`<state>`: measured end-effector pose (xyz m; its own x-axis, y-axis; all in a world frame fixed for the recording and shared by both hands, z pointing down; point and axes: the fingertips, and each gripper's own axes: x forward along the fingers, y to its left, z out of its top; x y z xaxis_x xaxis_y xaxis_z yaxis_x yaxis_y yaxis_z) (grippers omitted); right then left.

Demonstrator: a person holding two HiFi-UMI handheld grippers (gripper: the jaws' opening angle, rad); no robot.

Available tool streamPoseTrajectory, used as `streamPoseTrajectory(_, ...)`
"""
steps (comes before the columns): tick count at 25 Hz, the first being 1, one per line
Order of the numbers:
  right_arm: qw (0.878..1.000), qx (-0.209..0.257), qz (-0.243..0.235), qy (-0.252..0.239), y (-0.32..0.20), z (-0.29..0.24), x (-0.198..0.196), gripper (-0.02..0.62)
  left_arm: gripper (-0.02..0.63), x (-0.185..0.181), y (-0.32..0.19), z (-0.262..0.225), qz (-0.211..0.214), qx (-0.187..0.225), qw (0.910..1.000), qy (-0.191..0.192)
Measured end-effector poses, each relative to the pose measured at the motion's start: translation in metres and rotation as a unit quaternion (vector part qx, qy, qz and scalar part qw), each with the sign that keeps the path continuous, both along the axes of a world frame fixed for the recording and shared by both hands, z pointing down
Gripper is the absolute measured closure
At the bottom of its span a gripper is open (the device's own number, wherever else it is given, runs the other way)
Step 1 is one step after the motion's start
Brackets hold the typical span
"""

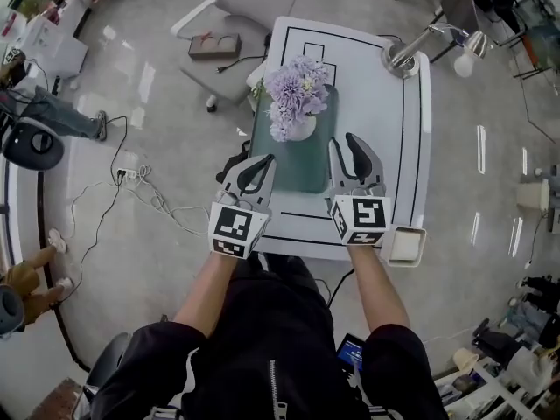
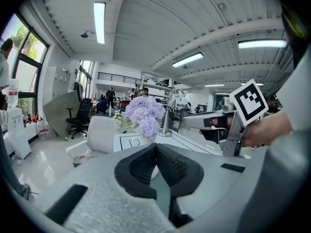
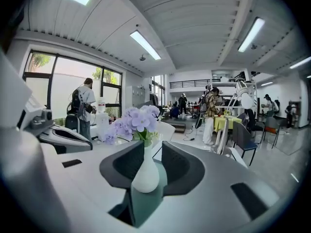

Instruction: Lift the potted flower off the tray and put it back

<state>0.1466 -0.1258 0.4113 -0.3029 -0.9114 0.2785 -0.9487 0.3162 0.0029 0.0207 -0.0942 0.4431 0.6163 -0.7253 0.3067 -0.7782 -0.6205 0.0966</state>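
- The potted flower [image 1: 297,112] stood upright on the green tray [image 1: 308,171], toward the tray's 12 o'clock end. Nothing was holding it.
- The left gripper [image 1: 265,159] was by the tray's 7 o'clock corner. Its jaws were pressed together with nothing in them.
- The right gripper [image 1: 347,140] was at the tray's 4 o'clock side. Its jaws had only a small gap. The white pot showed through that gap, but it was farther off and not touched.
- No lifting was going on. I could not tell if the pot was waiting to be picked up or was already back.
- If the lift was next, the right gripper would need to open wider and move toward 11 o'clock. It would then close softly on the pot's thin neck. The big flowers on top could make the pot tip.
- The white table [image 1: 385,129] had black lines on it. A lamp [image 1: 409,56] stood at its 1 o'clock corner and a small white box [image 1: 407,245] at 5 o'clock.
- The room was big, with a shiny grey floor. A white chair [image 1: 249,3] stood past the table at 12 o'clock and cables [image 1: 131,186] lay at 9 o'clock.
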Motion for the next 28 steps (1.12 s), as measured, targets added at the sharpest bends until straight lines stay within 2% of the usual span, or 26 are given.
streamPoseTrajectory(4,1.0,0.014,0.002,0.006,0.02,-0.026,0.01,0.54,0.601,0.018,0.001,-0.008,0.02,0.008,0.9997,0.006)
streamPoseTrajectory(9,1.0,0.009,0.011,-0.015,0.04,-0.046,0.016,0.569,0.601,0.033,0.005,-0.022,0.041,0.017,0.999,0.008)
streamPoseTrajectory(13,0.999,-0.018,0.014,-0.046,0.06,-0.054,0.012,0.581,0.601,0.042,0.011,-0.042,0.065,0.031,0.9973,0.014)
streamPoseTrajectory(17,0.999,-0.028,0.007,-0.043,0.076,-0.056,0.0,0.588,0.601,0.045,0.016,-0.054,0.087,0.042,0.9952,0.015)
streamPoseTrajectory(28,0.998,-0.036,0.009,-0.048,0.071,-0.045,-0.018,0.589,0.601,0.038,0.012,-0.059,0.098,0.042,0.9942,0.015)
